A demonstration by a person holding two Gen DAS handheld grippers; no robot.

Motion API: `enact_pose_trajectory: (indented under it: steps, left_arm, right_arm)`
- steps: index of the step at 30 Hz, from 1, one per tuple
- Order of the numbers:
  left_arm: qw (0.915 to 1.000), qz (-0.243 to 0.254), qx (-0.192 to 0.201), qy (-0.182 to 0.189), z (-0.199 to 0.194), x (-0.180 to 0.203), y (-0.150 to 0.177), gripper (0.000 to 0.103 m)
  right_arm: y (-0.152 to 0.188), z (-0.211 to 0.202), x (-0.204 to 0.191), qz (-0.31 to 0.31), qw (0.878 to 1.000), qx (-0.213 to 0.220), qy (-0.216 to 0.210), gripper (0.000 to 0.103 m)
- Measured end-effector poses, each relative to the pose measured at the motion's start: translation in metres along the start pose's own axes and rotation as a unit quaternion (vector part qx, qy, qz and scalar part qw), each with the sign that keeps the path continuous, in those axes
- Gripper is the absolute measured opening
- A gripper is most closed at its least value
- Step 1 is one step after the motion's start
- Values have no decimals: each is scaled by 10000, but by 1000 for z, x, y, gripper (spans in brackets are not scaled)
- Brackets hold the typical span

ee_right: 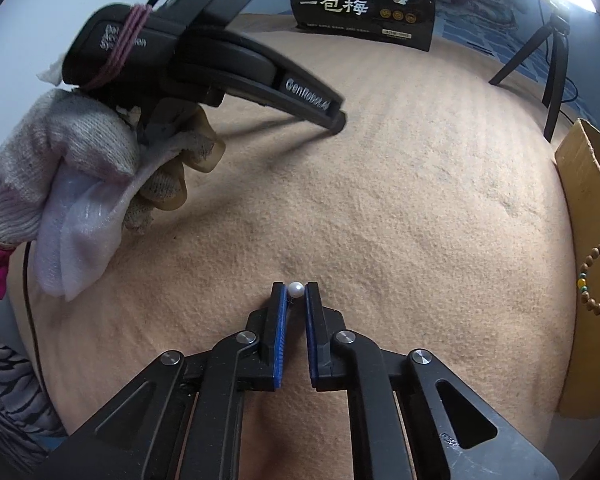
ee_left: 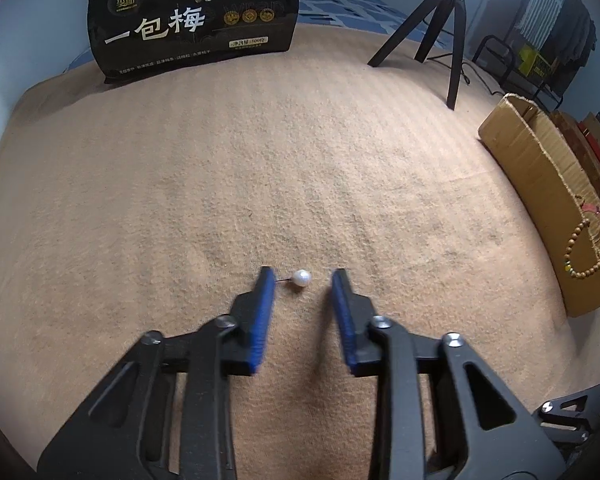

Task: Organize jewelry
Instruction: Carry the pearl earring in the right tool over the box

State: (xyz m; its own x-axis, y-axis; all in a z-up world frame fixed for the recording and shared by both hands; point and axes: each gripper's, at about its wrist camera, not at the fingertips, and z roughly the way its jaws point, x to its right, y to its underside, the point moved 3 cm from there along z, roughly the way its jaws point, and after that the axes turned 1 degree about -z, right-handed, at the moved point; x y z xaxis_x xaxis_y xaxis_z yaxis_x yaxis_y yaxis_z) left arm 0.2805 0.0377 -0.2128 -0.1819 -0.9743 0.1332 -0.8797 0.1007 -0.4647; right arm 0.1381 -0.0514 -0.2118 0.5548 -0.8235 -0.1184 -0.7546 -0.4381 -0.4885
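A pearl stud (ee_right: pixel 296 290) sits pinched between the tips of your right gripper (ee_right: pixel 295 286), whose blue pads have narrowed to just the pearl's width. It is low over the tan blanket (ee_right: pixel 380 200); whether the stud has left the cloth cannot be told.

A second pearl stud (ee_left: pixel 302 279) lies on the blanket between the fingers of your left gripper (ee_left: pixel 304 271). The jaws stand wide apart and grip nothing. The stud's thin pin points at the left pad and seems to reach it. Set either side of the pearl this way, the open fingers look placed to close on it, so the pair can be gathered together.

Your left hand (ee_right: pixel 68 140), in a white knit glove, grips the handle of that tool up at the left of the right wrist view.

At the blanket's right edge stands a cardboard box (ee_left: pixel 540 184). A wooden bead bracelet (ee_left: pixel 568 252) hangs over its rim, which suggests the box is where the jewelry goes.

At the far end, a black snack bag (ee_left: pixel 192 20) stands upright. A small tripod (ee_left: pixel 448 32) stands to its right, well apart from the work.
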Motion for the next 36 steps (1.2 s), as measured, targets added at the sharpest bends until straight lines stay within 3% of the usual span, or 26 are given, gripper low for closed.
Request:
enact_pose_trajectory:
  steps: [8,23,36]
  left_arm:
    - [9999,80,34,-84,3,0,-1,16]
    - [9995,-193,246,-20,-24,-13,-1,16]
    - [9967,-133,770,234,-72,19,-22,16]
  right_arm:
    - [-2,-1,6,42,10000,18,20,7]
    - [-15,-29,26,240,9988,396,172,7]
    - [-41,-83,87,789,9896,1052,578,7]
